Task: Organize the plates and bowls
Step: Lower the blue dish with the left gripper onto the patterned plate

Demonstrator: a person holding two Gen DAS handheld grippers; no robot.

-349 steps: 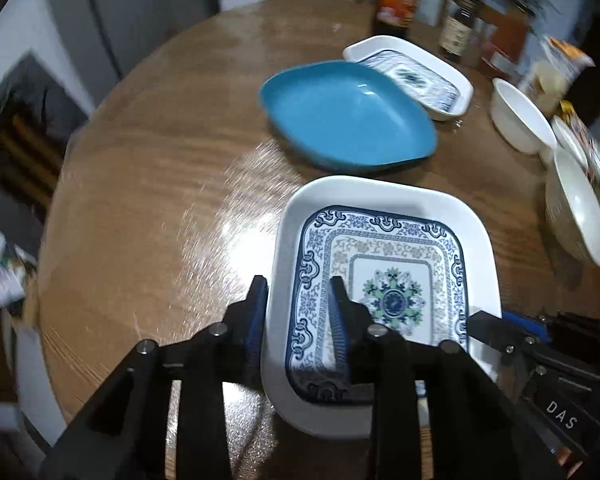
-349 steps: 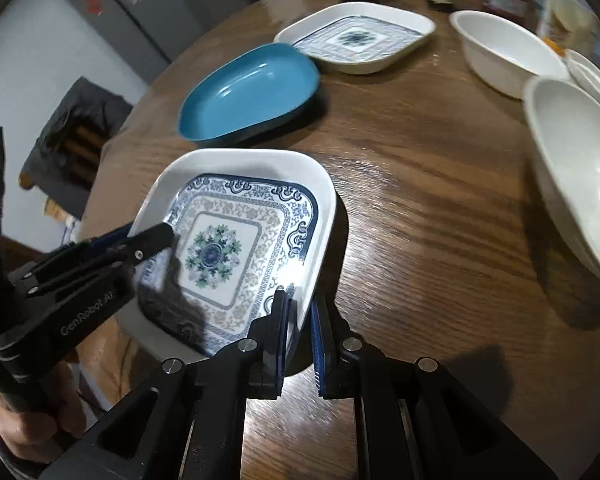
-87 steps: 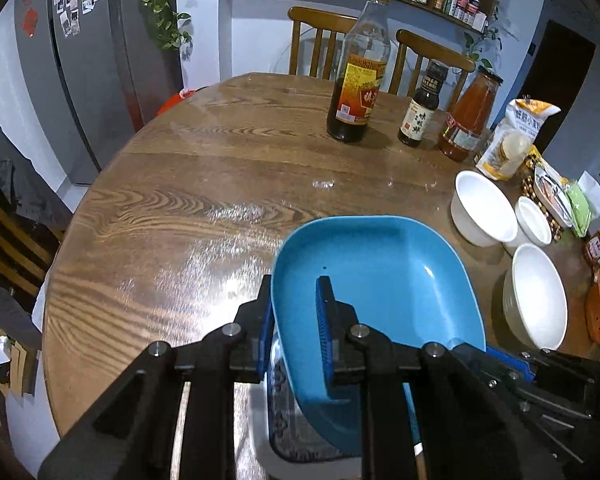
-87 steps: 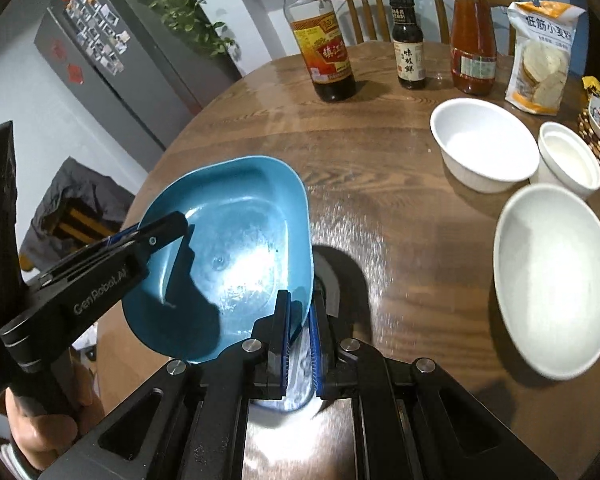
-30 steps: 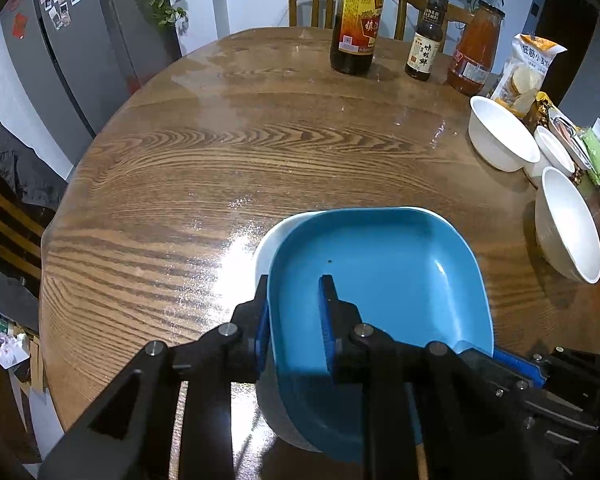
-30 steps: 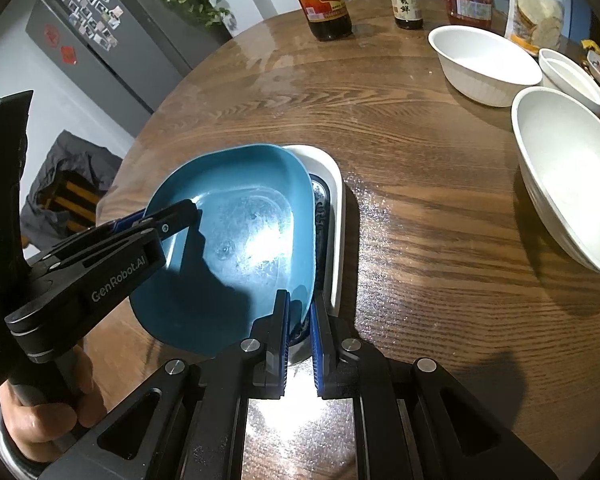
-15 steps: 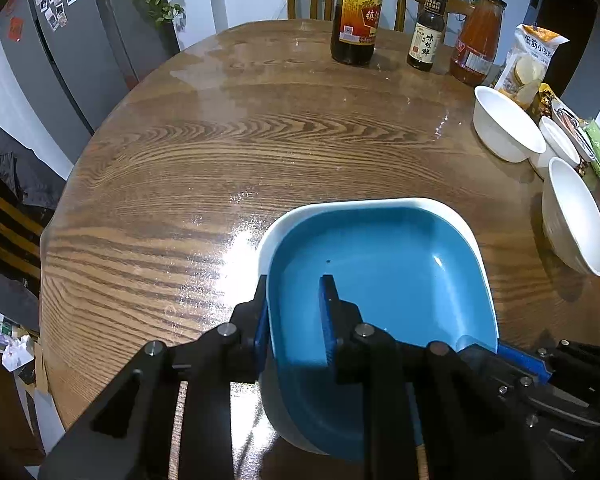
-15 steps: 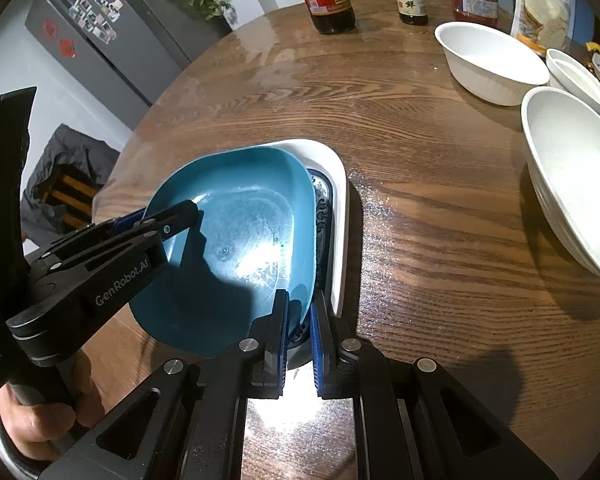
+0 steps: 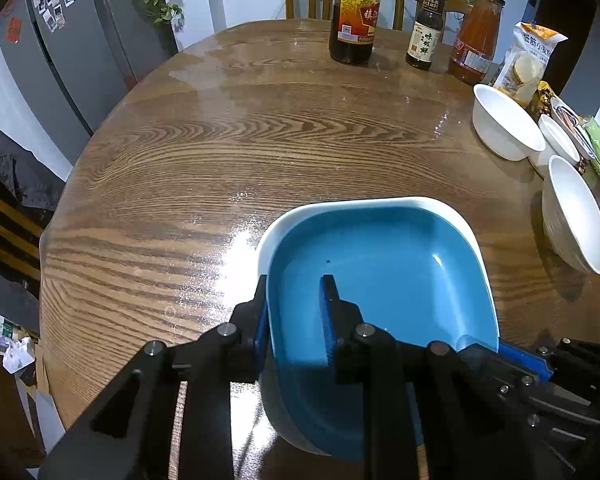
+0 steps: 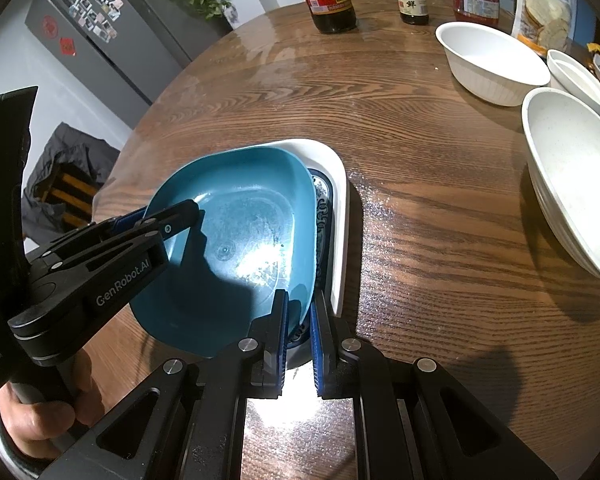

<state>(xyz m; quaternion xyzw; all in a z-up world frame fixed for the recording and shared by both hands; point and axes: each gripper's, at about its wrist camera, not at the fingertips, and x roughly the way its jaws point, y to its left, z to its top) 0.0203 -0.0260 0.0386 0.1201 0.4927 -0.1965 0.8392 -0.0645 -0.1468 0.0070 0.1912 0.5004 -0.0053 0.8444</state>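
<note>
Blue plate (image 10: 236, 240) | both grippers' fingers clamp its rims | left gripper (image 10: 172, 216) reads "GenRobot.AI"

The dish (image 9: 384, 272) sits inside the patterned plate (image 10: 338, 216) at the table's (image 9: 220, 152) near edge, about 6 o'clock. The left gripper (image 9: 294, 304) straddles the dish's near-left rim; the right gripper (image 10: 300, 312) straddles its near-right rim. At 3 o'clock lie three bowls (image 9: 504, 126) in a row — each just beside the next. Three bottles (image 9: 354, 12) stand at 12 to 1 o'clock, with a snack bag (image 9: 530, 60) to their right, behind the bowls.
</note>
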